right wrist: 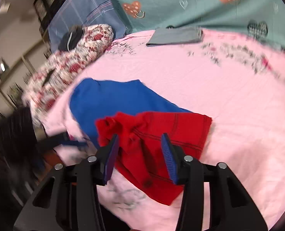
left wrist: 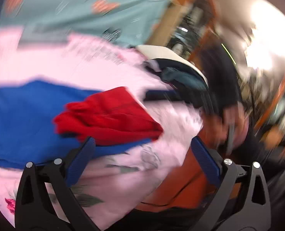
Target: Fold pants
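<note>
Red and blue pants on a pink floral bedsheet.
Left wrist view: the left gripper [left wrist: 142, 144] gapes empty; the crumpled red and blue fabric pants [left wrist: 107, 115] lie centre-left, long axis running left-right.
Right wrist view: the right gripper [right wrist: 139, 140] stands parted above the red part, gripping nothing; the pants' [right wrist: 152, 134] blue end points upper left on the pink floral bedsheet [right wrist: 229, 105].

Your left wrist view is smeared by heavy motion blur, so the pink sheet [left wrist: 107, 71] and the room at the right dissolve into streaks. A blown-out white glare [left wrist: 267, 38] at the upper right washes out all detail there. Your right wrist view is sharper in the middle: the red pants [right wrist: 161, 134] show their stitching, while the left edge blurs. Both pictures bend strongly toward the rim and end in a dark circular border. The light is soft and indoor, with faint shadows.
</note>
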